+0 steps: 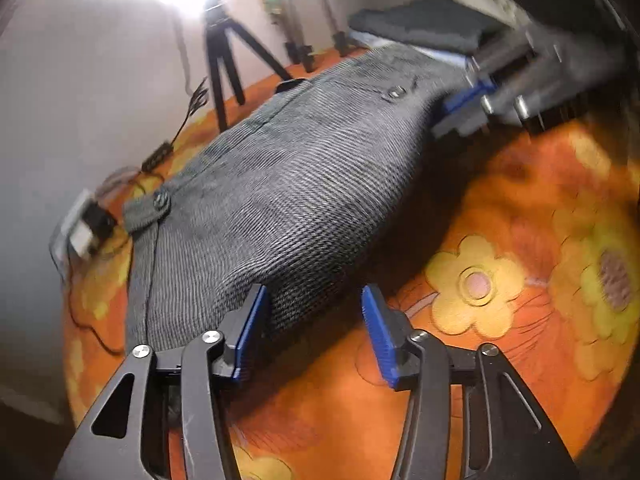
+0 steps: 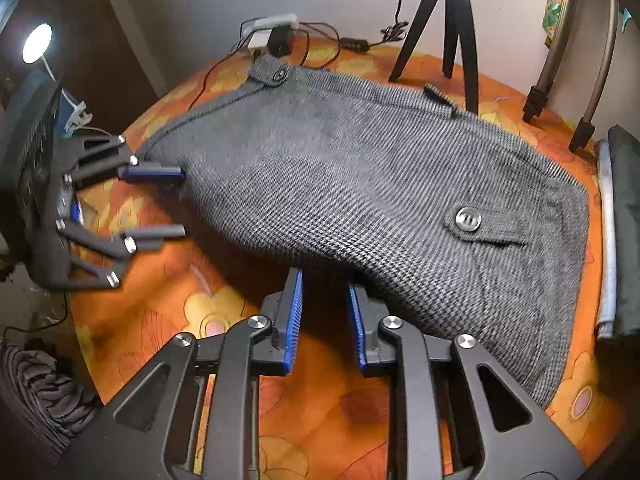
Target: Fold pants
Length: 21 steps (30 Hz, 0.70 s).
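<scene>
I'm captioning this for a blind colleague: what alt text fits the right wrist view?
Grey knitted pants lie flat on an orange floral cloth. The right gripper is at their near edge, jaws narrowly apart and not pressing the fabric; the left gripper stands open at the pants' left end. A black tripod stands behind.

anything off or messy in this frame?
Nothing damaged or spilled. The pants lie flat on the cloth, both button tabs fastened. Only clutter: a power strip and cables at the far edge, right beside the waistband.
</scene>
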Tool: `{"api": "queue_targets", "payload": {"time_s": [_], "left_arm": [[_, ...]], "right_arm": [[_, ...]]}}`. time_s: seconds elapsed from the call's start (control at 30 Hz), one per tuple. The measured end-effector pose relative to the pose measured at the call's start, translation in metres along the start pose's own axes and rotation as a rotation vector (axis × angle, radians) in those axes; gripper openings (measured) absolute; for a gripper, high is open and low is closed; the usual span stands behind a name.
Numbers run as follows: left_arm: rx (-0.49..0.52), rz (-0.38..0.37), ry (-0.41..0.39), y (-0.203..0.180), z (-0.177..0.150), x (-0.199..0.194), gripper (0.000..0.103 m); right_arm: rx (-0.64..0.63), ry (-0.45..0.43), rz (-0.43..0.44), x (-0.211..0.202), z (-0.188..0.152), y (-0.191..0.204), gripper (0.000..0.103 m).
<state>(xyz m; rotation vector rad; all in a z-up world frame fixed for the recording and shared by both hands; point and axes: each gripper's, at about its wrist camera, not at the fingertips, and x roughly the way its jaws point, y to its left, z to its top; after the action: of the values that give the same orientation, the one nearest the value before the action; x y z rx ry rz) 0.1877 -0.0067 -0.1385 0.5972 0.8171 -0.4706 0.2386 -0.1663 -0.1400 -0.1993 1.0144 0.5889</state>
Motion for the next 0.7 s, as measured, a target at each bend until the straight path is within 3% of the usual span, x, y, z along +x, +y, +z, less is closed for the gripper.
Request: {"api": "queue_targets", "payload": {"time_s": [0.17, 0.33, 0.53, 0.6, 0.67, 0.7], "left_arm": [[0.012, 0.029, 0.007, 0.004, 0.013, 0.015, 0.049], [-0.043, -0.032, -0.011, 0.028, 0.026, 0.018, 0.041], [-0.149, -0.131, -0.015, 0.057, 0.037, 0.028, 0.041], [-0.16, -0.145, -0.012, 0.059, 0.04, 0.033, 0.04], [-0.165, -0.156, -0.01, 0.062, 0.044, 0.038, 0.04], [-0.17, -0.164, -0.009, 0.064, 0.045, 0.039, 0.04]], "right_arm": [[0.023, -0.015, 0.008, -0.001, 0.008, -0.007, 0.021], [-0.019, -0.073, -0.021, -0.016, 0.016, -0.008, 0.021], [-0.11, -0.099, 0.028, -0.027, 0.004, 0.009, 0.021], [-0.187, -0.072, 0.013, -0.019, -0.005, 0.025, 0.026], [-0.259, -0.048, -0.039, -0.006, -0.01, 0.037, 0.04], [-0.281, -0.042, -0.063, 0.0, -0.01, 0.04, 0.04]]}}
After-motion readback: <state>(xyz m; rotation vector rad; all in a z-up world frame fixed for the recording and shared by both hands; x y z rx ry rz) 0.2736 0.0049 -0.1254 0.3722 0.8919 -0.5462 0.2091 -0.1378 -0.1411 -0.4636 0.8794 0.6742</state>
